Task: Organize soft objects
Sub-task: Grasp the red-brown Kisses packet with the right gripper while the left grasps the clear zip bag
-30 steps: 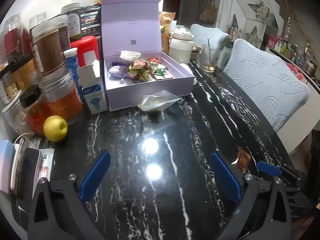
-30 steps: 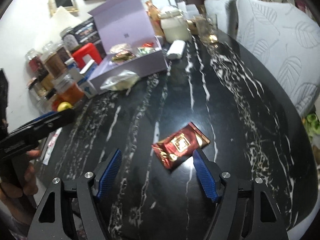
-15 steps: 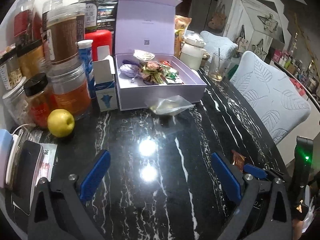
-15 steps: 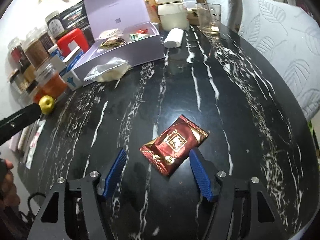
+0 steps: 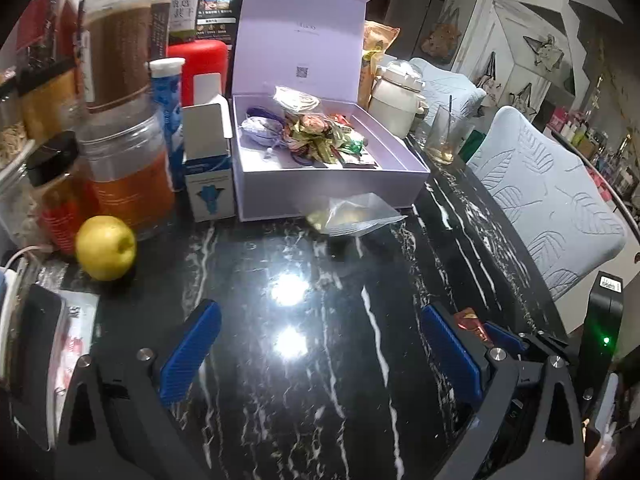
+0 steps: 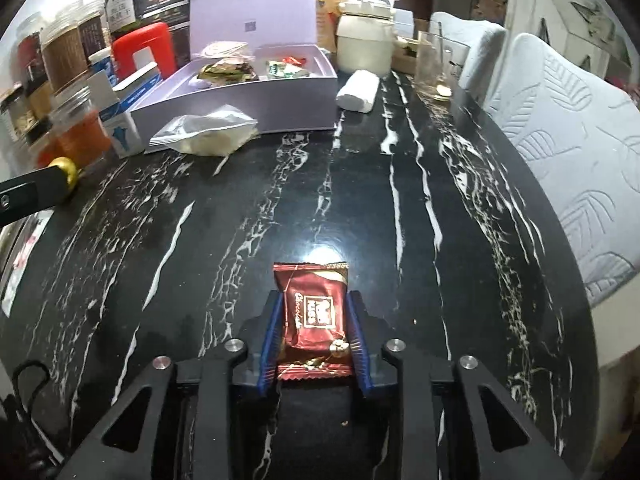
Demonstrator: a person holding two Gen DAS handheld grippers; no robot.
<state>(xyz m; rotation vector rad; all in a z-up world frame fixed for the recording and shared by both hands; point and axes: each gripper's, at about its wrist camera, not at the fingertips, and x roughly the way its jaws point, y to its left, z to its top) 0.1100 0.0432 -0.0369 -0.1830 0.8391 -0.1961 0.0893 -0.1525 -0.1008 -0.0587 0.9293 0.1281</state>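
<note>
The right claw [image 6: 314,338] is clamped on a red chocolate packet [image 6: 313,316], its blue pads pressing both long sides while the packet lies on the black marbled table [image 6: 400,220] at the near edge. The left claw [image 5: 320,354] stands wide apart with nothing between its pads, hovering over bare table to the left of the right one. Farther out, a clear plastic bag [image 5: 352,214] rests against the near wall of an open lilac box [image 5: 332,190], whose lid stands upright at the far side. Inside the box lie wrapped sweets and small pouches [image 5: 312,136]. Left of the box stand a small white and blue carton [image 5: 209,160], several jars [image 5: 124,160] and a yellow apple [image 5: 106,247]. To the right of the box sit a cream pot [image 5: 398,98] and a glass [image 5: 444,136].
</note>
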